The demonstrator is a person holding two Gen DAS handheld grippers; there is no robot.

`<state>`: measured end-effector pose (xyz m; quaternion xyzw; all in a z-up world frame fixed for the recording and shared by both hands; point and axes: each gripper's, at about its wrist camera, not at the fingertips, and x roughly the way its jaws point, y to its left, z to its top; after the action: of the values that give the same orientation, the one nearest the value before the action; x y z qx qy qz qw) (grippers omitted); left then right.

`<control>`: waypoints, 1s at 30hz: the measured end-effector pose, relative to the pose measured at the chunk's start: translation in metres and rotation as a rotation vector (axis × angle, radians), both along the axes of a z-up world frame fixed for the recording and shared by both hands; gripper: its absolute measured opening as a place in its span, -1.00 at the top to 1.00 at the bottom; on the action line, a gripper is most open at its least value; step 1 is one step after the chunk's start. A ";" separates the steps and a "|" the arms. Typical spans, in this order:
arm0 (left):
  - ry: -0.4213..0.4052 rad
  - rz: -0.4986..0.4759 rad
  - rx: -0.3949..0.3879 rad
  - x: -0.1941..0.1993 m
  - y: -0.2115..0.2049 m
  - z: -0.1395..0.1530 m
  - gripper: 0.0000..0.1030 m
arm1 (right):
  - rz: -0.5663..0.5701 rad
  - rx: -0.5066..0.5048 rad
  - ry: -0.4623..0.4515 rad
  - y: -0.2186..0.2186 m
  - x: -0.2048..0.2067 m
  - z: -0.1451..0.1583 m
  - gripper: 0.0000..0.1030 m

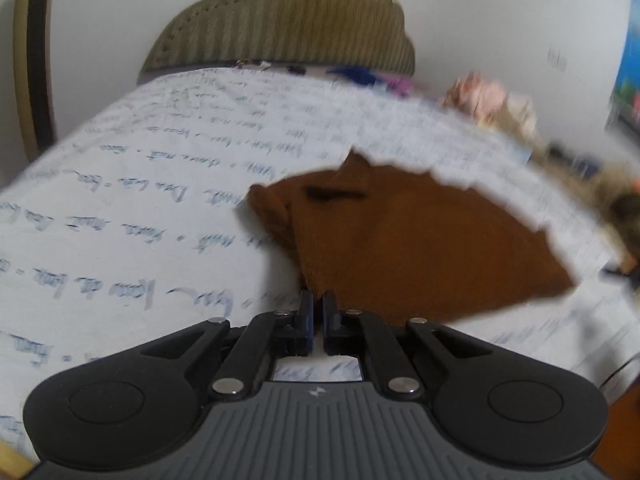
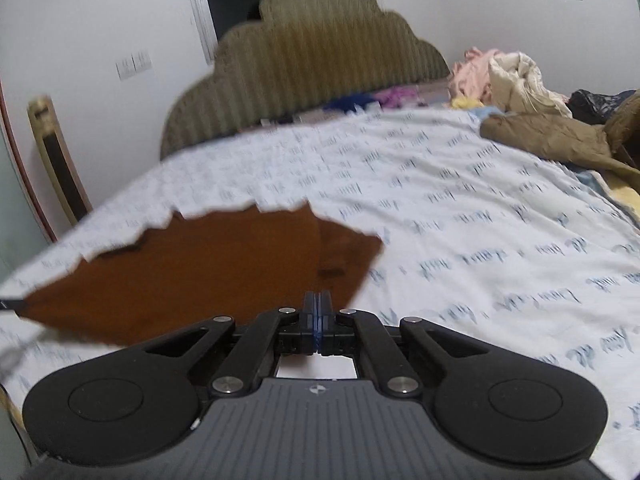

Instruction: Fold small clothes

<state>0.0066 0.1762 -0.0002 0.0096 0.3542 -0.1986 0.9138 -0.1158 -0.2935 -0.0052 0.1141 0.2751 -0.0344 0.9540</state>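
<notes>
The left gripper [image 1: 318,300] has its jaws clenched on the near edge of the brown garment [image 1: 400,240]; the right gripper [image 2: 317,302] pinches the same edge. The garment lies on the bed [image 2: 460,220]. Grasping looks done; next, probably fold the edge forward evenly.

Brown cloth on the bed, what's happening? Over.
Left tool and right tool both shut, each pinching an edge of the brown knit garment. Garment lifted over the white script-printed bedsheet. Nothing blocking.
</notes>
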 end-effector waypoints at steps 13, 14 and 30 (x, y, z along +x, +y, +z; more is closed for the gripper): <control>-0.104 -0.007 0.094 0.037 -0.065 0.028 0.83 | 0.087 0.025 -0.033 0.052 0.090 -0.004 0.29; -0.101 -0.039 0.141 0.045 -0.081 0.023 0.83 | 0.084 0.020 -0.021 0.054 0.102 -0.007 0.24; 0.077 0.329 0.183 0.206 -0.109 -0.019 0.82 | 0.040 -0.181 0.014 0.087 0.126 -0.061 -0.46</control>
<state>0.2128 0.0668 -0.0190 0.0268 0.4025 -0.0138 0.9149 0.0106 -0.2066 -0.0665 0.0219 0.2797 -0.0408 0.9590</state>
